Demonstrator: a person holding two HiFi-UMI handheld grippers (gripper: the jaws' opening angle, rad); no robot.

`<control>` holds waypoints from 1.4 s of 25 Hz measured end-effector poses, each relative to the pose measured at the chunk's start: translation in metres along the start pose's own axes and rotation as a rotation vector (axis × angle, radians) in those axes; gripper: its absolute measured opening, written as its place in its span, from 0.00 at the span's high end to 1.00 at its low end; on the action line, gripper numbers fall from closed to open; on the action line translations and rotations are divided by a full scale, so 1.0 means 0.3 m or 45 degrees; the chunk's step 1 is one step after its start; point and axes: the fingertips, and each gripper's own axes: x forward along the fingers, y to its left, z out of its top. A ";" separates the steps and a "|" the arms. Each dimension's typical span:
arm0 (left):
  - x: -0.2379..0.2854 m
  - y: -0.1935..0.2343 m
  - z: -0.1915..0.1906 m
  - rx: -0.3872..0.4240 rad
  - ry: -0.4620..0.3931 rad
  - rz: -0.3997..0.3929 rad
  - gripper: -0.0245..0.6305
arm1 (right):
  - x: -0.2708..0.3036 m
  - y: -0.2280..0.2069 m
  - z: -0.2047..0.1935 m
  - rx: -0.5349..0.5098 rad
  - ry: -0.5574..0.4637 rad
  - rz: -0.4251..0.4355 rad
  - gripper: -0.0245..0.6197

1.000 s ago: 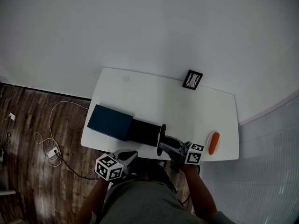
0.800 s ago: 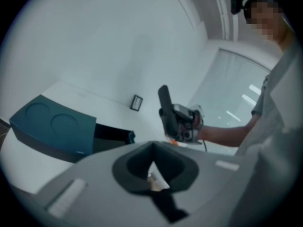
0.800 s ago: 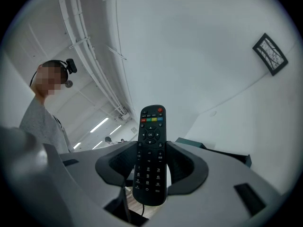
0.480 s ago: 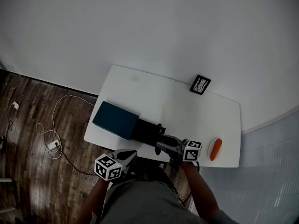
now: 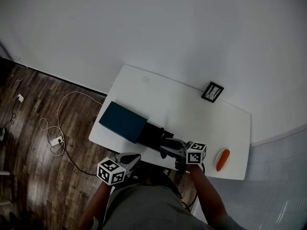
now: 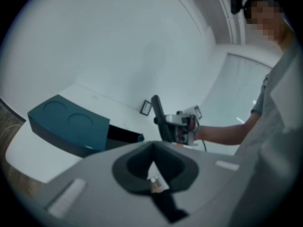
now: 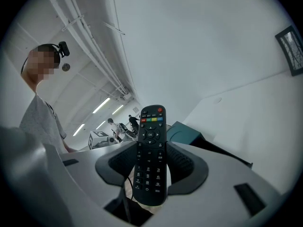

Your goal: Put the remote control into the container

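Remote control (image 7: 150,145) stands upright between the jaws of the right gripper (image 7: 152,169), which are clamped on its lower half with the buttons facing the camera. It is held in the air just above the table's (image 5: 192,114) front edge, close beside the container. The carrying step looks to be in hand, with the drop not yet made. The container is a teal box (image 5: 123,121) near the table's front left corner, with a black open section (image 5: 152,134) jutting from its right end (dark inside, so I cannot tell whether anything lies in it). The next move probably calls for tipping the remote flat over that black opening, lowering it in, then parting the jaws. The left gripper (image 5: 133,158) hangs off the table by the person's body, jaws together on nothing.
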 end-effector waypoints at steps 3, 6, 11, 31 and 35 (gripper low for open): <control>-0.006 0.009 0.001 -0.010 -0.007 0.022 0.96 | 0.007 -0.025 -0.017 -0.001 0.043 -0.003 0.65; -0.010 0.019 0.002 -0.020 -0.013 0.044 0.96 | 0.018 -0.053 -0.028 -0.011 0.088 -0.009 0.65; -0.023 0.020 0.000 -0.039 -0.025 0.075 0.96 | 0.038 -0.084 -0.055 -0.012 0.172 -0.020 0.65; -0.059 0.064 -0.027 -0.103 -0.067 0.166 0.96 | 0.117 -0.272 -0.157 -0.145 0.481 -0.189 0.65; -0.052 0.053 -0.028 -0.087 -0.054 0.167 0.96 | 0.130 -0.295 -0.189 -0.197 0.577 -0.221 0.65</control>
